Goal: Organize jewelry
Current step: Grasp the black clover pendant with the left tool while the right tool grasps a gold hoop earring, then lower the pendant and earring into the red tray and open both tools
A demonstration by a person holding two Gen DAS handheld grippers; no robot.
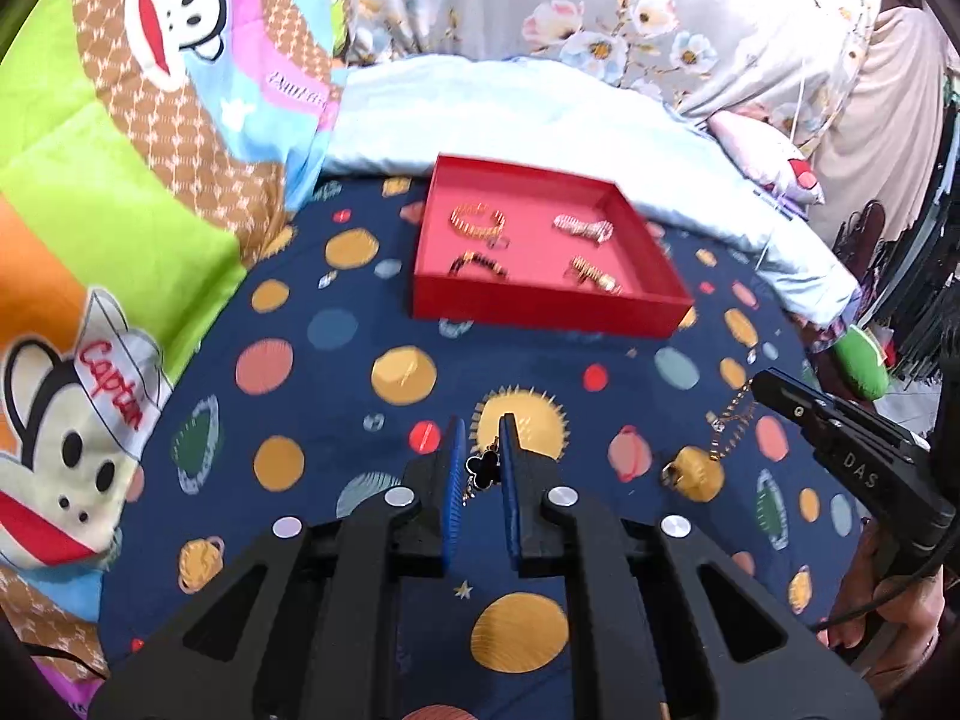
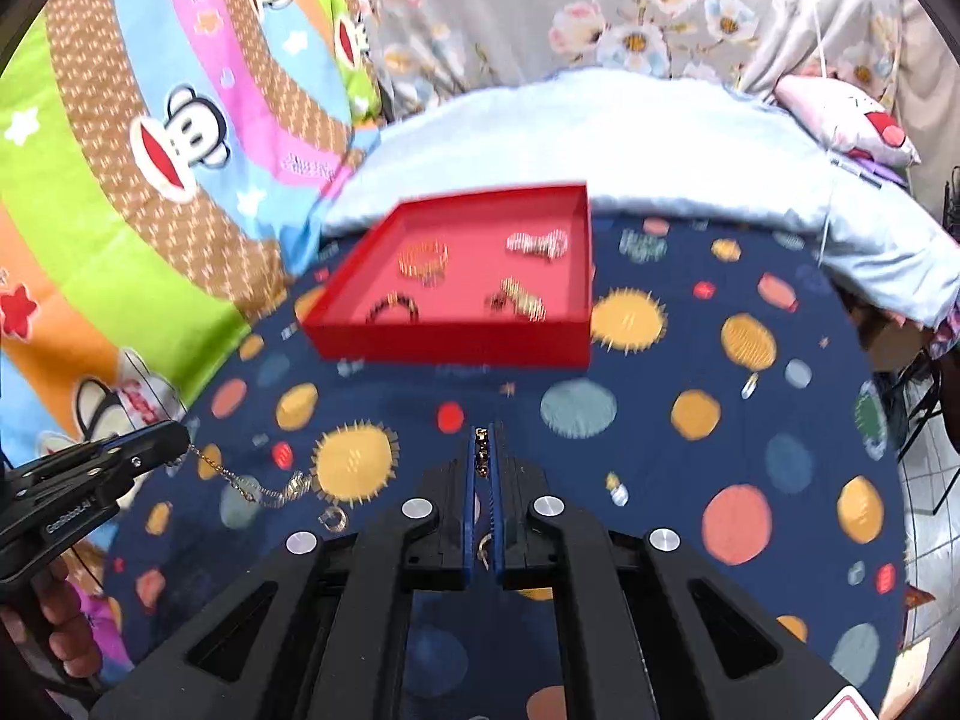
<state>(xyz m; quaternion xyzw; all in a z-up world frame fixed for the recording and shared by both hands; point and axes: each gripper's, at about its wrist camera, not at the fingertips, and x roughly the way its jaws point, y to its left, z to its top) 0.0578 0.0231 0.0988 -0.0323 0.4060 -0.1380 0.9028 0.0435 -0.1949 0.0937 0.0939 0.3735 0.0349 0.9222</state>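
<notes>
Jewelry chain stretches between both grippers above a navy planet-print bedspread: left gripper and right gripper each pinch 1 end. Behind, a red tray holds 4 bracelets, near cartoon-monkey bedding and a floral curtain.

A navy bedspread printed with planets and suns covers the foreground. At left lies a striped cartoon-monkey quilt; behind it hangs a grey floral curtain. A pale blue blanket is bunched along the far edge, with a pink pillow at right. Tiled floor shows at far right. Lighting is bright and even.
</notes>
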